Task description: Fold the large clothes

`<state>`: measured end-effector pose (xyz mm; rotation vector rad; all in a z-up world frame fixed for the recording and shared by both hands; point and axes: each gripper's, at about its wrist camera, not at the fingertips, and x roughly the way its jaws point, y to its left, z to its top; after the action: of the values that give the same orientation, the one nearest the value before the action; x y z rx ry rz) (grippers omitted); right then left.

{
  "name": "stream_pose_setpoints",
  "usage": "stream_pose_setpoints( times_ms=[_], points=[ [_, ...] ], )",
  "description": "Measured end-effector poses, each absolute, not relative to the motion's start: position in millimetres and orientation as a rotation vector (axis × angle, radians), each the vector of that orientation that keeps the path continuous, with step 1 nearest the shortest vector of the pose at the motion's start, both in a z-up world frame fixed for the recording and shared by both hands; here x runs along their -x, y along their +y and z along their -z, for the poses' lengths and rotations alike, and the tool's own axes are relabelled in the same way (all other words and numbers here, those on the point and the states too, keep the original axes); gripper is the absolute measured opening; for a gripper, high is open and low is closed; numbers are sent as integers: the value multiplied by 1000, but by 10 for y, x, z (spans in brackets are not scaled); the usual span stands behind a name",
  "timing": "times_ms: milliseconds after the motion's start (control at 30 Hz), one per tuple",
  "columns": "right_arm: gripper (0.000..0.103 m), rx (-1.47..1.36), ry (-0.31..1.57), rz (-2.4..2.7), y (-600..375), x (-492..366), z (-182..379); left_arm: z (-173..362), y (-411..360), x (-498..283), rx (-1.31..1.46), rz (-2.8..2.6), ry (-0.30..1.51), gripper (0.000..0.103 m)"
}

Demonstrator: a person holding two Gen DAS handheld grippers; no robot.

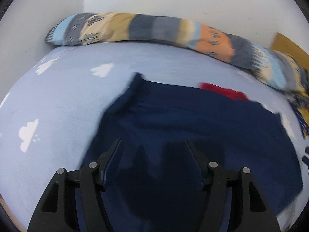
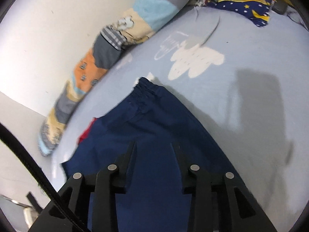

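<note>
Navy garment point(image 1: 193, 127): dark blue cloth lying flat on the bed point(image 1: 67, 100), spread beneath and ahead of both claws.
Waistband point(image 2: 146, 90): gathered, elastic-looking edge at the far tip of the cloth in the right wrist view — this reads as the top of trousers or shorts, though I cannot tell which.
Long axis: from the right claw the cloth runs straight away, near to far, ending at the waistband; from the left claw it spreads more sideways, broadening to the right.
Red cloth point(image 1: 224, 90): a strip peeks out past the far edge of the navy piece; whether it is a lining or a separate item I cannot tell.
Left claw point(image 1: 153, 143): jaws well apart, nothing between them, hanging over the near middle of the navy cloth; the picture is blurred, so contact with the fabric cannot be judged.
Right claw point(image 2: 153, 145): jaws parted by a narrower gap, also empty, over the near part of the cloth with the waistband dead ahead.
Nearer hand: the right looks better lined up with the waistband end — the left sits closer to the left side edge.
Likely need: each claw picks an edge on its own side so that the fold runs across the long axis.
Surroundings: a patterned blanket point(image 1: 154, 29) rolled along the wall at the far side, well apart from the garment.
</note>
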<state>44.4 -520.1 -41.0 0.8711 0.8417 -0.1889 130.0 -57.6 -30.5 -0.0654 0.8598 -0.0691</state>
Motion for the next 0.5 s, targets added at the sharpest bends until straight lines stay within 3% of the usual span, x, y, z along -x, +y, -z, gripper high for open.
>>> stream_pose_setpoints(
  times_ms=[167, 400, 500],
  points=[
    [52, -960, 748, 199, -5214, 169, 276, 252, -1084, -890, -7, 220, 856, 67],
    [55, -1068, 772, 218, -5230, 825, 548, 476, -1714, -692, -215, 351, 849, 67],
    [61, -1101, 803, 211, -5195, 951, 717, 623, -1882, -633, -287, 401, 836, 67]
  ],
)
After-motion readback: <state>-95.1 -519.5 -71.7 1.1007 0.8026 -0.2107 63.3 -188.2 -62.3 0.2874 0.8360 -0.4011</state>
